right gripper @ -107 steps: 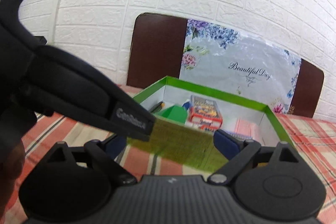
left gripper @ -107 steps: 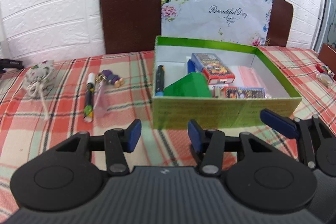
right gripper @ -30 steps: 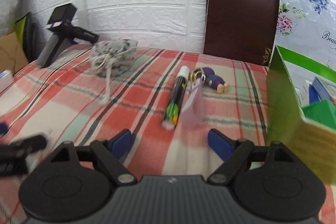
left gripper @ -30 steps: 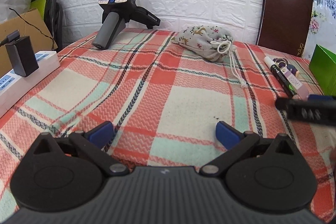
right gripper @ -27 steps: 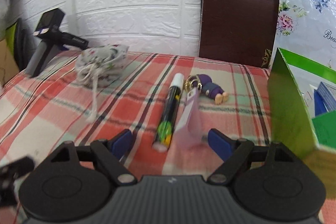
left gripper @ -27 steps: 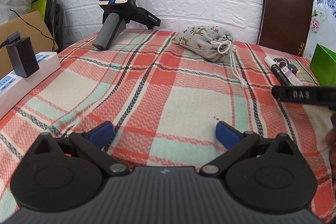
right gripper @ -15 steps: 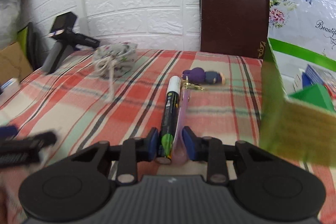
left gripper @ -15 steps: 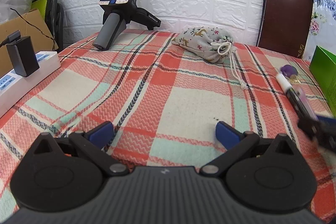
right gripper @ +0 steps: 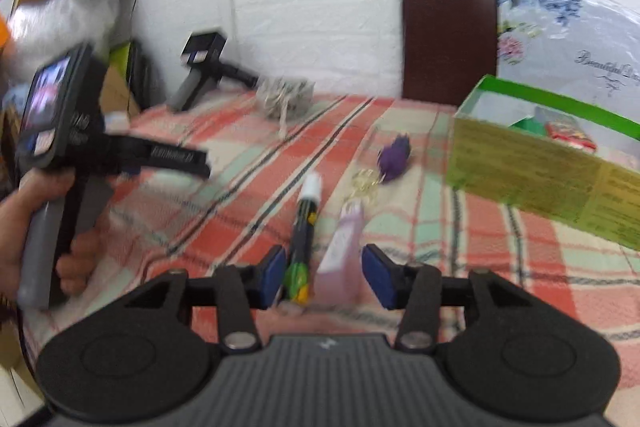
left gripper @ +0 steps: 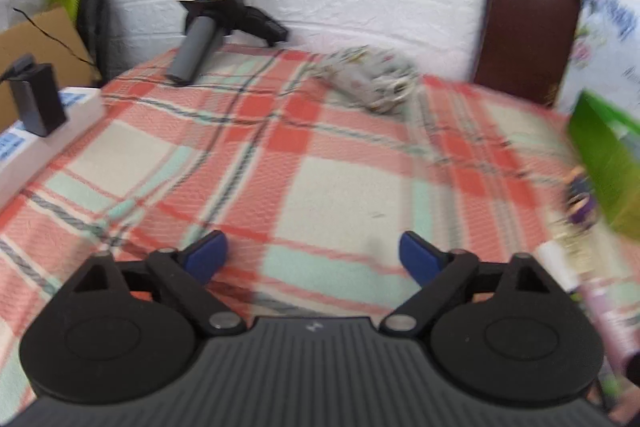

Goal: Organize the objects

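Note:
In the right wrist view my right gripper (right gripper: 323,273) stands around the near ends of a black marker with a white cap (right gripper: 305,227) and a pale pink tube (right gripper: 341,247) on a keyring with a purple figure (right gripper: 394,157). Its jaws are partly closed with a gap beside the tube, so a grip is unclear. The green box (right gripper: 532,163) stands at the right. My left gripper (left gripper: 312,255) is open and empty above the plaid cloth. The marker and tube show blurred at the right edge of the left wrist view (left gripper: 600,303).
A drawstring pouch (left gripper: 372,77) lies at the back of the table. A spare handheld gripper (left gripper: 208,23) rests near the wall. A power strip with a black adapter (left gripper: 34,107) sits at the left edge. The left hand-held unit (right gripper: 60,155) is at the left of the right wrist view.
The right gripper closed in around the marker and tube, and its jaws now stand wider than half a second ago. Both views have shifted and blurred. The left gripper stays open.

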A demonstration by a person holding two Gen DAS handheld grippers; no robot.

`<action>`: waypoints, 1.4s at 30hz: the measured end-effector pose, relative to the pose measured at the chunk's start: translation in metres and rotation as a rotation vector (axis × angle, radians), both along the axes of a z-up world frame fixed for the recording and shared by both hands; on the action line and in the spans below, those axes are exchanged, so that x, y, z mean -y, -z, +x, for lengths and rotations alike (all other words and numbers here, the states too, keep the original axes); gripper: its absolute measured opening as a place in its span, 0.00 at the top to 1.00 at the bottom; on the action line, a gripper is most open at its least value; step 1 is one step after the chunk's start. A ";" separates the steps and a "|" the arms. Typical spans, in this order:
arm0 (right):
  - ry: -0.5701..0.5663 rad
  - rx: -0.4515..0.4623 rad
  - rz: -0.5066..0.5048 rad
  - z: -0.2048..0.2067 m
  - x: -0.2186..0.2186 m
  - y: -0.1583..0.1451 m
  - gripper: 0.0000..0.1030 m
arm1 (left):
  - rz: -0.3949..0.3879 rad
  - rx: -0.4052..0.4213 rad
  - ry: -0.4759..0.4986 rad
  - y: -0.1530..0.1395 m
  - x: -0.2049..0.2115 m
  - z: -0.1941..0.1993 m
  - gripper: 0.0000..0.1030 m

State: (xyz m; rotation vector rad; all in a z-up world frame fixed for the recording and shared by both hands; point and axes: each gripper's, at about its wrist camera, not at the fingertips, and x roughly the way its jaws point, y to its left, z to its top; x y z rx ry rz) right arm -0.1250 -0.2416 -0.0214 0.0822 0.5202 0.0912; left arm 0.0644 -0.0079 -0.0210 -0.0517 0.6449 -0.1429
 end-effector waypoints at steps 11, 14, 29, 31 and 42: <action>0.034 -0.097 -0.013 0.043 0.014 0.016 0.65 | 0.126 0.004 0.430 -0.033 0.156 0.002 0.13; -0.008 -0.095 -0.045 0.041 0.012 0.019 0.60 | 0.181 -0.055 0.457 -0.010 0.180 0.012 0.26; 0.001 0.027 -0.203 0.012 0.010 0.019 0.97 | -0.148 -0.195 0.454 -0.008 0.123 0.012 0.91; 0.030 0.068 -0.231 0.008 0.015 0.013 0.97 | -0.165 -0.165 0.480 -0.018 0.131 0.004 0.91; -0.004 0.142 0.056 -0.014 0.045 -0.012 0.74 | -0.248 -0.104 0.527 -0.051 0.142 -0.001 0.91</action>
